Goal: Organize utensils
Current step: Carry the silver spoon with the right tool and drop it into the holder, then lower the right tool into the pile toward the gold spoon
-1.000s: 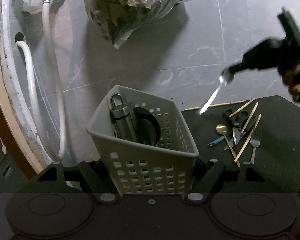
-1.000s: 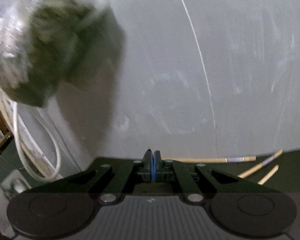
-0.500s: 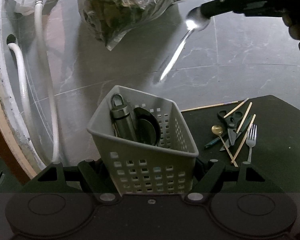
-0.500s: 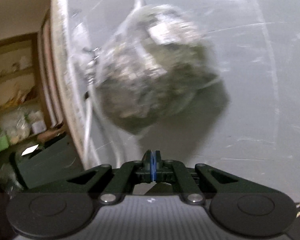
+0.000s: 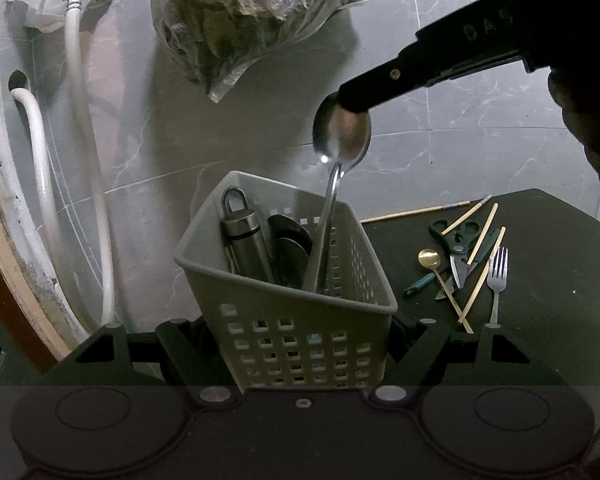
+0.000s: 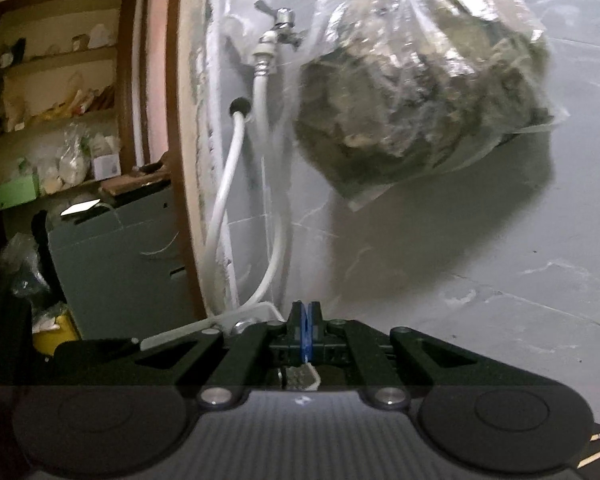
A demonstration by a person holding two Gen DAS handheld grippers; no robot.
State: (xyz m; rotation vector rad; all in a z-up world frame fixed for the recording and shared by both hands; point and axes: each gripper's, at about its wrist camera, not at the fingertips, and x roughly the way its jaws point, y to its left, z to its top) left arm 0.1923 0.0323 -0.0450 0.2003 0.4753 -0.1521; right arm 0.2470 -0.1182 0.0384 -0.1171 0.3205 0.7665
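A pale grey basket [image 5: 300, 332] pierced with square holes holds a dark grey flask [image 5: 246, 240]. At four o'clock, a gold spoon [image 5: 430, 259] and silver fork [image 5: 497, 276] lie on the black table [image 5: 548, 280].

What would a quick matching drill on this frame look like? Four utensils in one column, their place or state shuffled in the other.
Column 1:
1. silver spoon
2. grey basket
3. fork
4. scissors

Column 2:
A. lying on the black table, rightmost of the loose utensils
B. gripped between the left tool's fingers
C. lying under a chopstick, black handles pointing away
D. pinched by its bowl in the right tool, handle down inside the basket

Pairs: 1-D, 2-B, 3-A, 4-C
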